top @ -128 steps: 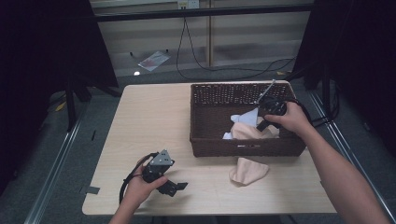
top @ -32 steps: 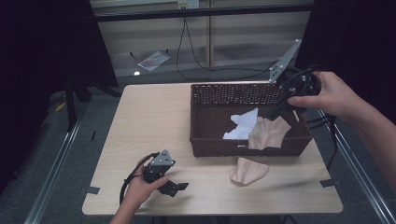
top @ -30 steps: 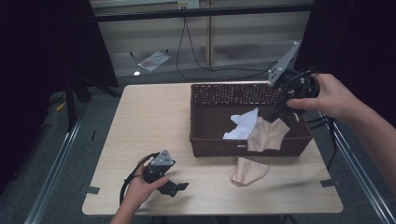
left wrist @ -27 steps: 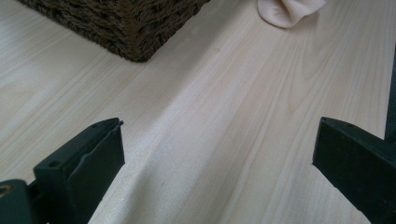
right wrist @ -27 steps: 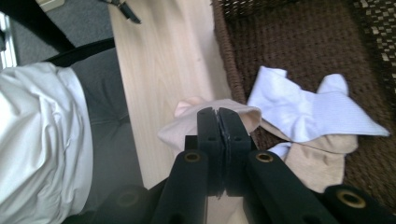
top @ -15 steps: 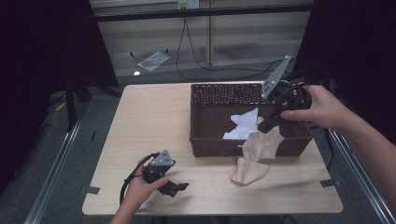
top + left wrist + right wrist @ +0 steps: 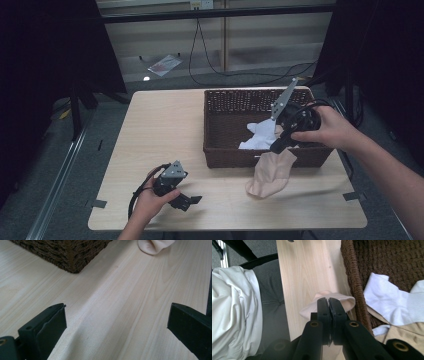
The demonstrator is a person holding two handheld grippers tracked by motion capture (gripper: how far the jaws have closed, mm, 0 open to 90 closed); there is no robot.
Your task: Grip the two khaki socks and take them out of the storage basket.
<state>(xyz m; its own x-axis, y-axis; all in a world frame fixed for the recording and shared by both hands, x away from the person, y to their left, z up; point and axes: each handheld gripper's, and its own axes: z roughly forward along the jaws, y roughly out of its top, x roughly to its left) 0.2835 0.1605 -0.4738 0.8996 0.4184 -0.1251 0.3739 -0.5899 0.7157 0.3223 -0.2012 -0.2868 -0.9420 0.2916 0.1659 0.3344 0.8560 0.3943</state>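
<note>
Wood table (image 7: 165, 125), light top. Dark wicker basket (image 7: 227, 127) on the far right half, w/ a white sock (image 7: 262, 135) and more beige fabric (image 7: 402, 336) inside, seen in right gripper view.

Beige sock (image 7: 272, 172): hanging over the basket's near wall, upper end pinched up at the rim, lower end bunched on the table just in front of the basket. In right gripper view, cuff edge (image 7: 337, 298) visible past the jaw tips, table below.

Right gripper (image 7: 278, 146): jaws pressed together, pinching the beige sock's top end, tilted down over the near rim. Held by right hand (image 7: 327, 131), cable looped round it.

Left gripper (image 7: 192, 201): jaws spread wide, nothing between them, resting low on the table near the front edge, well apart from the sock. Left gripper view: bare wood btwn jaws, basket corner (image 7: 72, 257) and sock toe (image 7: 155, 245) farther off.

Step in hand, by judgement: moving socks out of the basket onto the table; this one abt half over the wall. Next move prob. calls for: carry the pinched end clear of the rim toward the front, lower till the whole sock lies on the wood, then let go. Risk: fabric snagging on the wicker rim.
</note>
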